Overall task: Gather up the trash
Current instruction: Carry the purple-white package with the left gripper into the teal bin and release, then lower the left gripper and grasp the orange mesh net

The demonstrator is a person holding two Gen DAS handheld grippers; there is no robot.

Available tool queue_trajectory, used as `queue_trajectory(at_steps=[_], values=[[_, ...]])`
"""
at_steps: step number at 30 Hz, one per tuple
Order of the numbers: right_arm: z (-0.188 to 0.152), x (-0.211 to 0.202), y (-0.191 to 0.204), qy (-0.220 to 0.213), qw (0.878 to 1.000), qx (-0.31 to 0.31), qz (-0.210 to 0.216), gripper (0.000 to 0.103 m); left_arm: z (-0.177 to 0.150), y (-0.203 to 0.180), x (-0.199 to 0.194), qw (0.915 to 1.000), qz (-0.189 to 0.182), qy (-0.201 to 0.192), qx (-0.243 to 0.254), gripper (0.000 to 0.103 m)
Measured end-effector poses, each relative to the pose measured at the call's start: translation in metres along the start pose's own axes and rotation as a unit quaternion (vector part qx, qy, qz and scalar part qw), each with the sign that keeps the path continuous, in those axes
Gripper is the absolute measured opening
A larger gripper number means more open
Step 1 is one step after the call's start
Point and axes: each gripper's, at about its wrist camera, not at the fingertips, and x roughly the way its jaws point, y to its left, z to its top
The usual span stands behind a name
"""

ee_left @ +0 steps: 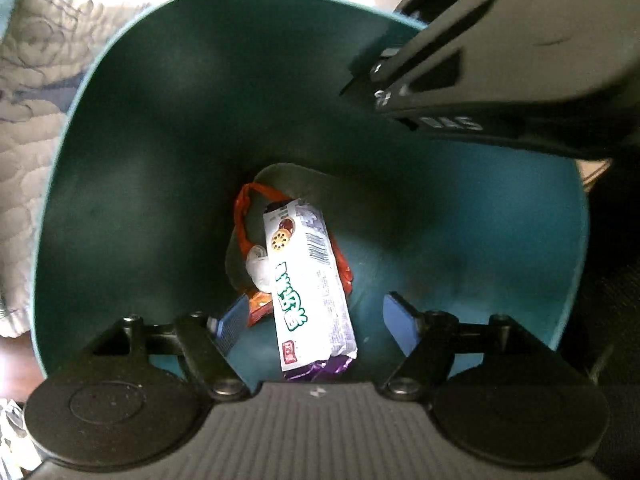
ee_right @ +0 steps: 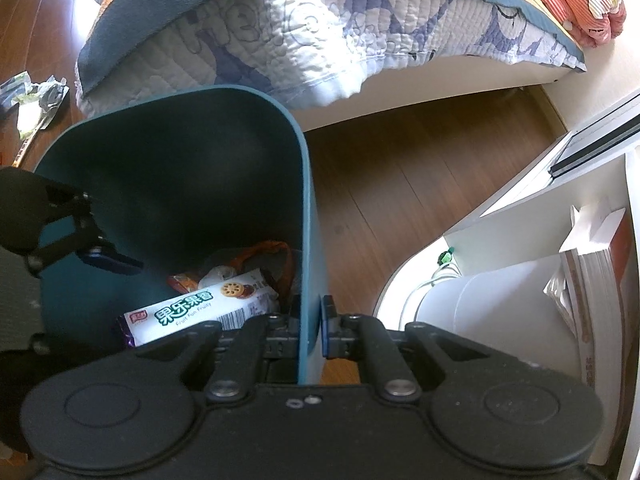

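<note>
**Reporter:** What is going on at the bin?

**Me:** My right tongs (ee_right: 310, 330) are pinched onto the wall of the teal bin (ee_right: 308, 208), one pad inside and one outside the rim. That grip steadies the bin and keeps its mouth facing up beside the bed (ee_right: 328, 52).

**Reporter:** And the other pair?

**Me:** My left tongs (ee_left: 316, 322) hang over the bin's mouth, pointing steeply down into it. Their blue pads (ee_left: 400, 322) stand spread apart, pressing on nothing. Below and between them lies the white biscuit wrapper (ee_left: 310, 288), flat on the bin's bottom, its purple end nearest the tongs. I judge it as dropped and done with: the spread pads leave it free to lie there.

**Reporter:** Anything else down there?

**Me:** Beyond the wrapper, farther from the left tongs, sit an orange wrapper (ee_left: 258, 304) and a crumpled white scrap (ee_left: 258, 270), partly under it.

**Reporter:** Is the job finished?

**Me:** I doubt it. On the wooden floor (ee_right: 400, 176), well off to the far side of the bin from my right tongs, more crumpled litter (ee_right: 38, 100) lies near the bed's corner. That looks like the next pick, with the bin held where it is.
</note>
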Motion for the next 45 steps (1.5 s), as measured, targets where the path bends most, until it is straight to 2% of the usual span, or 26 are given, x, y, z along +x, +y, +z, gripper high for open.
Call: queue_trajectory(at_steps=[6,10,12,16,18,20,23,26,28,31,32,35,37,39,41,43,45], values=[[0.0,0.002,0.0,0.003,1.0,0.004,-0.002,0.005,-0.007,0.0,-0.03,0.9994,-0.008,-0.033,-0.002,0.073],[-0.001,0.005,0.0,-0.007,1.0,0.005,-0.012,0.003,-0.022,0.017,-0.066,0.9973,-0.006,-0.071,-0.014,0.073],[-0.004,0.006,0.002,-0.018,1.0,-0.002,-0.023,0.002,-0.035,0.028,-0.089,0.9954,0.008,-0.092,-0.029,0.073],[-0.004,0.008,-0.002,-0.022,1.0,0.004,-0.019,0.002,-0.063,0.068,-0.112,0.9887,0.029,-0.11,-0.098,0.073],[-0.003,0.009,-0.005,-0.021,1.0,0.007,-0.015,0.002,-0.079,0.09,-0.122,0.9817,0.042,-0.121,-0.141,0.073],[-0.003,0.011,-0.01,-0.016,1.0,0.018,-0.013,0.002,-0.098,0.112,-0.134,0.971,0.071,-0.135,-0.184,0.073],[-0.003,0.015,-0.018,-0.003,0.999,0.041,-0.008,0.002,-0.127,0.148,-0.148,0.9484,0.115,-0.152,-0.253,0.073],[-0.007,0.019,-0.028,0.014,0.997,0.07,-0.003,0.002,-0.161,0.19,-0.149,0.914,0.191,-0.148,-0.326,0.073],[-0.012,0.021,-0.033,0.026,0.996,0.09,0.0,0.002,-0.187,0.223,-0.142,0.8873,0.221,-0.136,-0.381,0.073],[-0.019,0.024,-0.039,0.045,0.992,0.119,0.006,0.002,-0.225,0.27,-0.121,0.8484,0.25,-0.095,-0.457,0.073],[-0.021,0.023,-0.039,0.049,0.991,0.123,0.007,0.002,-0.238,0.283,-0.111,0.8367,0.255,-0.081,-0.478,0.073],[-0.026,0.02,-0.033,0.056,0.991,0.124,0.006,0.002,-0.277,0.312,-0.081,0.8091,0.249,-0.032,-0.532,0.073],[-0.027,0.019,-0.03,0.058,0.99,0.125,0.003,0.002,-0.297,0.325,-0.059,0.7919,0.244,-0.004,-0.56,0.073],[-0.026,0.018,-0.03,0.061,0.99,0.128,0.002,0.002,-0.314,0.335,-0.042,0.7709,0.243,0.016,-0.589,0.073],[-0.023,0.019,-0.032,0.061,0.99,0.126,0.001,0.002,-0.336,0.335,-0.038,0.757,0.235,0.026,-0.609,0.073],[-0.021,0.019,-0.031,0.062,0.991,0.122,0.0,0.002,-0.353,0.339,-0.025,0.7395,0.235,0.047,-0.629,0.073],[-0.021,0.02,-0.032,0.062,0.991,0.117,-0.001,0.002,-0.365,0.341,-0.017,0.7312,0.233,0.064,-0.638,0.073]])
